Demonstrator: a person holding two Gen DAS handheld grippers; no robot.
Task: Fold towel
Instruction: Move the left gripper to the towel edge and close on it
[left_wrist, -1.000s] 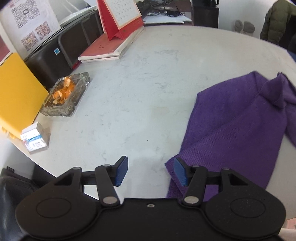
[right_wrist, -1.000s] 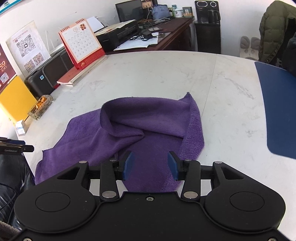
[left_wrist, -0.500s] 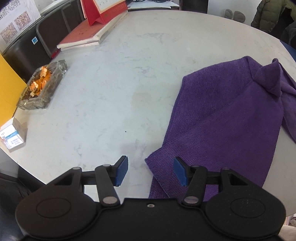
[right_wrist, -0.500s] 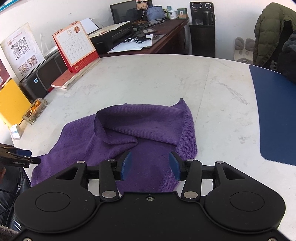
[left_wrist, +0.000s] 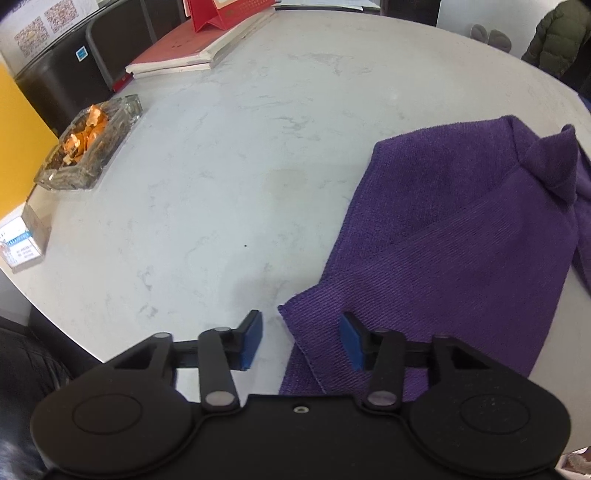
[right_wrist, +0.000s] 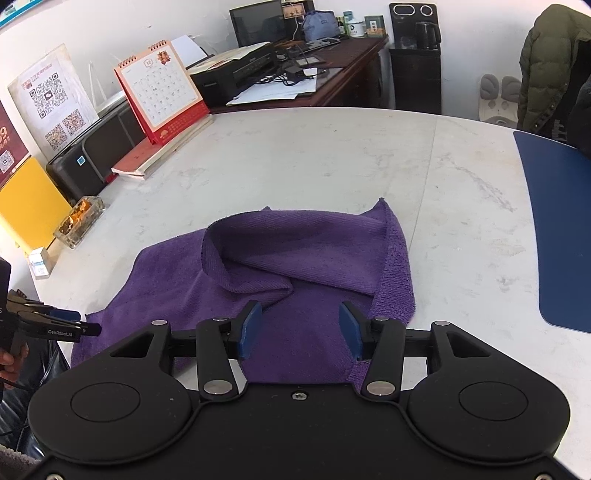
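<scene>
A purple towel lies rumpled on the white marble table, its far part folded back over itself. My left gripper is open at the towel's near left corner, which lies between its blue pads without being held. My right gripper is open above the towel's near edge, with cloth beneath and nothing between its pads. In the right wrist view the left gripper shows at the far left, by the towel's corner, held in a hand.
A glass ashtray with orange peel, a small box and red books sit along the table's left edge. A desk calendar stands at the back left. A blue mat lies on the right. A green jacket hangs behind.
My left gripper has shifted right, bringing the towel's corner from beside its right pad to between the pads. My right gripper has drawn back a little; the towel looks farther off.
</scene>
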